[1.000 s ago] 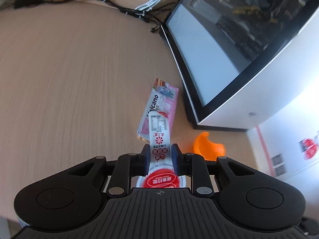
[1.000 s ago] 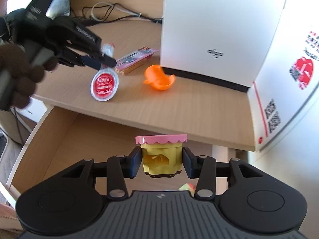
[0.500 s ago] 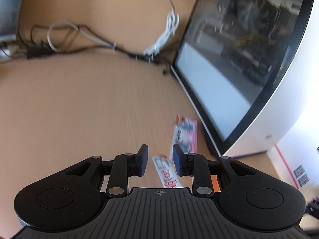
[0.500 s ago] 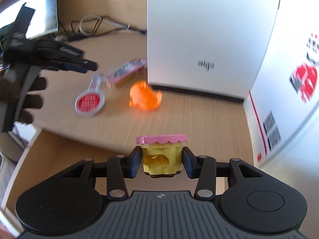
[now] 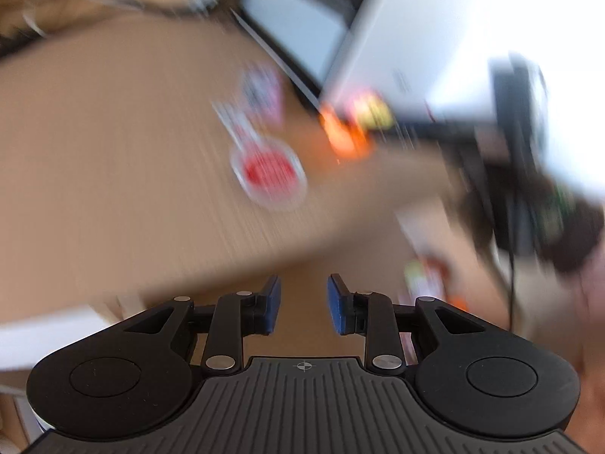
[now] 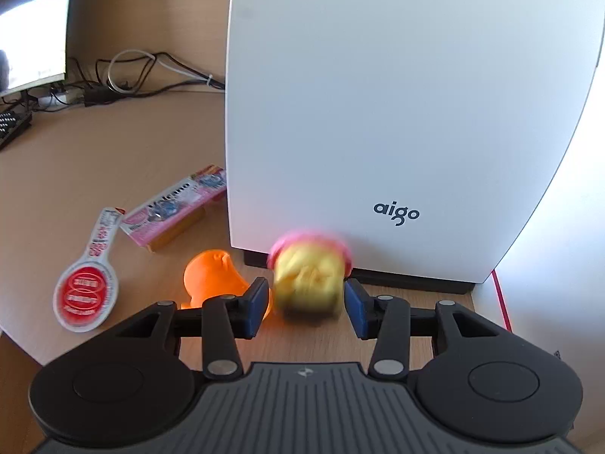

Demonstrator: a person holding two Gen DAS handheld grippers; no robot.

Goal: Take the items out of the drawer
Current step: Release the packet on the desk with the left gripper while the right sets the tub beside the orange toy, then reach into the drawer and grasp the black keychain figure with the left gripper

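We see the right gripper (image 6: 307, 304) spread wide, its blue pads clear of the blurred yellow jar with a pink lid (image 6: 309, 274) between them, just in front of the white aigo case (image 6: 397, 113) on the desk (image 6: 94, 159); an orange toy (image 6: 211, 278), a red spoon-shaped packet (image 6: 86, 297) and a pink Volcano pack (image 6: 176, 206) lie to its left; the left gripper (image 5: 303, 304) gapes, holding nothing, in a blurred view.
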